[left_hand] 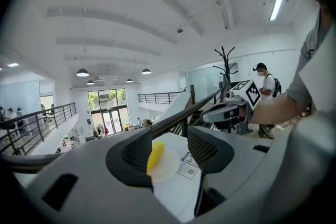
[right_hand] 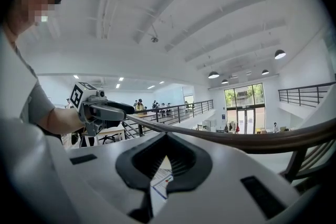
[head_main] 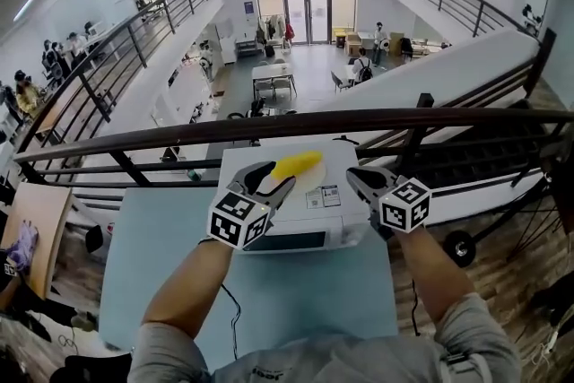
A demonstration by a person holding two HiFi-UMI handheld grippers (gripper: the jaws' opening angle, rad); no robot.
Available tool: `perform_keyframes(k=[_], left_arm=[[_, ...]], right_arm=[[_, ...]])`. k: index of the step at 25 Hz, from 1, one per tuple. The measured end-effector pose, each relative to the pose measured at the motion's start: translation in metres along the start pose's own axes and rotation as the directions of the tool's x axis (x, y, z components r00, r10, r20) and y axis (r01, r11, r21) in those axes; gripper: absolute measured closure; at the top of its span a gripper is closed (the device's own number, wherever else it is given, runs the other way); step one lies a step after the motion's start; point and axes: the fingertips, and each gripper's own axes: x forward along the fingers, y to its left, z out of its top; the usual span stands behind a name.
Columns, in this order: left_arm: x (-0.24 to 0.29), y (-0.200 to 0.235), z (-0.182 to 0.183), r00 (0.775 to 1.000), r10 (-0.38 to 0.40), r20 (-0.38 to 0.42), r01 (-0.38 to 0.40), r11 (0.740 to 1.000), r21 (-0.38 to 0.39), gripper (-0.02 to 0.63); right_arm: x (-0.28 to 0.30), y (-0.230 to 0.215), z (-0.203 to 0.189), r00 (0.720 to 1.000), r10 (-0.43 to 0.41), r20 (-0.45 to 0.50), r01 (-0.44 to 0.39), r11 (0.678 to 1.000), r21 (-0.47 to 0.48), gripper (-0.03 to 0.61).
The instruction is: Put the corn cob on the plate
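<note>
Corn cob (head_main: 297, 164) rests on a plate (left_hand: 169, 169), clearest from left gripper view.

Cob (head_main: 296, 164) on plate (left_hand: 169, 166); plate atop microwave (head_main: 296, 239) (toward its back). Microwave at far end of table (head_main: 161, 265), railing (head_main: 269, 128) behind. Left gripper (head_main: 280, 177) just before cob, right gripper (head_main: 359, 181) over microwave's right side.

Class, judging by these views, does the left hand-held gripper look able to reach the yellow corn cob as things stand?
Probably yes. The left hand-held gripper points at the yellow corn cob just ahead, jaws apart and empty, with nothing in between.
</note>
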Motion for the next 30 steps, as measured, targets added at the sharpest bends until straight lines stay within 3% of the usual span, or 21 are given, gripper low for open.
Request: perform_keyframes(k=[8, 15, 24, 30], left_arm=[[-0.063, -0.053, -0.011, 0.998, 0.03, 0.056, -0.024, 0.994, -0.106, 0.436], [-0.121, -0.095, -0.032, 0.995, 0.042, 0.094, -0.017, 0.967, -0.253, 0.474], [-0.171, -0.145, -0.042, 0.991, 0.024, 0.135, 0.017, 0.957, -0.29, 0.494], [-0.196, -0.164, -0.057, 0.985, 0.029, 0.173, 0.034, 0.936, -0.35, 0.511]], right_arm=[[-0.044, 0.038, -0.003, 1.0, -0.002, 0.007, 0.002, 1.0, 0.02, 0.569], [-0.088, 0.077, -0.014, 1.0, 0.016, 0.0, -0.016, 0.999, 0.043, 0.569], [-0.136, 0.13, -0.034, 0.999, 0.05, -0.012, -0.049, 0.997, 0.063, 0.569], [-0.16, 0.155, -0.044, 0.998, 0.061, -0.003, -0.06, 0.996, 0.072, 0.569]])
